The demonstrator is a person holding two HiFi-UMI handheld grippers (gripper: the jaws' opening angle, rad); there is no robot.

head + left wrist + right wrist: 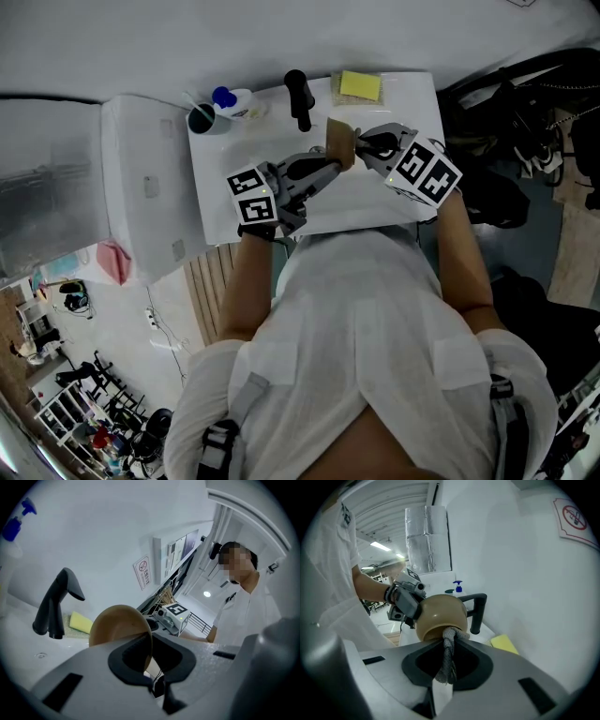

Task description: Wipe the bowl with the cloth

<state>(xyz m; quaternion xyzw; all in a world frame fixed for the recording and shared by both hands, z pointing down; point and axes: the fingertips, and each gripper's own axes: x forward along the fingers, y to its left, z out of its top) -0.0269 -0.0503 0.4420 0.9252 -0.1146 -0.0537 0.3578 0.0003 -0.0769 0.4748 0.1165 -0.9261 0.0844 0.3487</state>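
Observation:
A tan bowl (pixel 338 139) is held up over the white sink counter (pixel 216 187), tilted on its side. My left gripper (pixel 328 169) is shut on the bowl's rim (pixel 119 624), which sits edge-on between the dark pads. My right gripper (pixel 449 644) is shut on a grey knitted cloth (pixel 449 657). The cloth's bunched end presses against the bowl (pixel 440 612) at its lower edge. In the head view the right gripper (pixel 364 145) meets the bowl from the right. The bowl's inside is hidden from all views.
A black faucet (pixel 298 97) stands at the back of the counter, with a yellow sponge (pixel 360 84) to its right. A blue-capped bottle (pixel 226 97) and a dark cup (pixel 202 119) sit at the back left. A wall rises just behind.

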